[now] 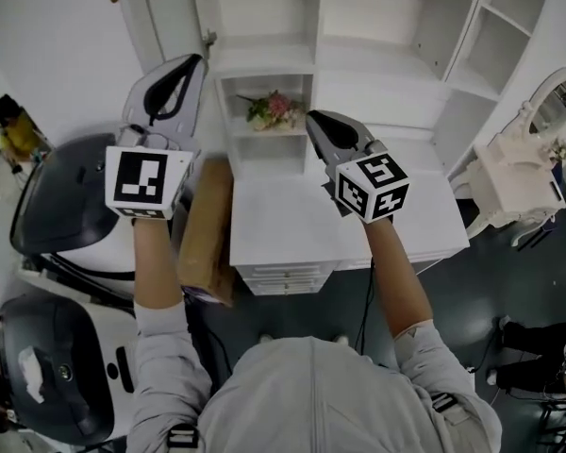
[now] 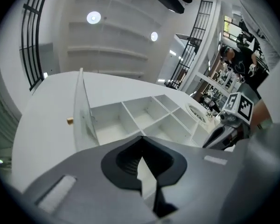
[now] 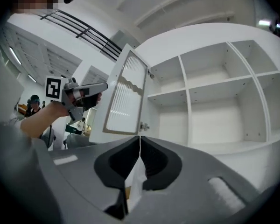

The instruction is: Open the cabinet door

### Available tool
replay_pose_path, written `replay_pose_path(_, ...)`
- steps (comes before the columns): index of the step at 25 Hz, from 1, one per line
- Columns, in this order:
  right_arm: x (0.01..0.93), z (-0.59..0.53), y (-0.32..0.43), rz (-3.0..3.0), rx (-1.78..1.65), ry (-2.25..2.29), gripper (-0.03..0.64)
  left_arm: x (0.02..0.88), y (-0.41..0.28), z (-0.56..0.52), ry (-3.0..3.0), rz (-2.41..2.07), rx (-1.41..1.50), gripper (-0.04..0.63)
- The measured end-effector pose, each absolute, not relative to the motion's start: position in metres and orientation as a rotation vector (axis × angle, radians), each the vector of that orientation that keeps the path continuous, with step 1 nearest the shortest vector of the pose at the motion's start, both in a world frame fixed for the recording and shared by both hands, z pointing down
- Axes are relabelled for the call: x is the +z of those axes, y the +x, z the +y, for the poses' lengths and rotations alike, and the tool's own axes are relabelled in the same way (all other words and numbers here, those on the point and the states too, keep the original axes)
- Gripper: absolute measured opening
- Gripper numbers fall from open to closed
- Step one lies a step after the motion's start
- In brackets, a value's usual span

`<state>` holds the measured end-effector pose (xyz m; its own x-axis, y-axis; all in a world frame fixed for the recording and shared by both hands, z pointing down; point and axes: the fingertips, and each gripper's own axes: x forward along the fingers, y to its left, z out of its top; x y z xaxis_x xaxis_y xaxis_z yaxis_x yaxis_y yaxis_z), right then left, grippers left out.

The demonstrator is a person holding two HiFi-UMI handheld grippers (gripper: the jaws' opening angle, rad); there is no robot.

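Your left gripper and right gripper both have jaws together, holding nothing. The cabinet door stands swung open left of the shelves, near your left gripper.

At the head view's top edge, tall white open-shelved cabinet cut off, flat brown cardboard box at centre left partly hidden behind the left forearm, small pink flower bunch in the middle niche too small to make out, black-and-white scooter cropped at lower left.
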<state>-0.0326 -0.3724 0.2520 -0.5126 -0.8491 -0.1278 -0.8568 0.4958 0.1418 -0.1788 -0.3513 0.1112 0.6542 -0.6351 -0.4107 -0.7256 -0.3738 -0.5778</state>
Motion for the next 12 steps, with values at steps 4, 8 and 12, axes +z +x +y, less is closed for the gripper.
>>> replay_pose_path(4,0.271,-0.365,0.026,2.671,0.298,-1.676,0.002,0.164,-0.128,-0.368,-2.28,1.029,0.121,0.017)
replay_pose_path(8,0.286,-0.357,0.075,2.634,0.281,-1.787,0.002,0.219,-0.079,-0.383,-2.397,1.013,0.037,0.017)
replay_pose_path(12,0.301,-0.35,0.112,2.601,0.259,-1.88,0.002,0.268,-0.04,-0.386,-2.494,0.973,-0.031,0.018)
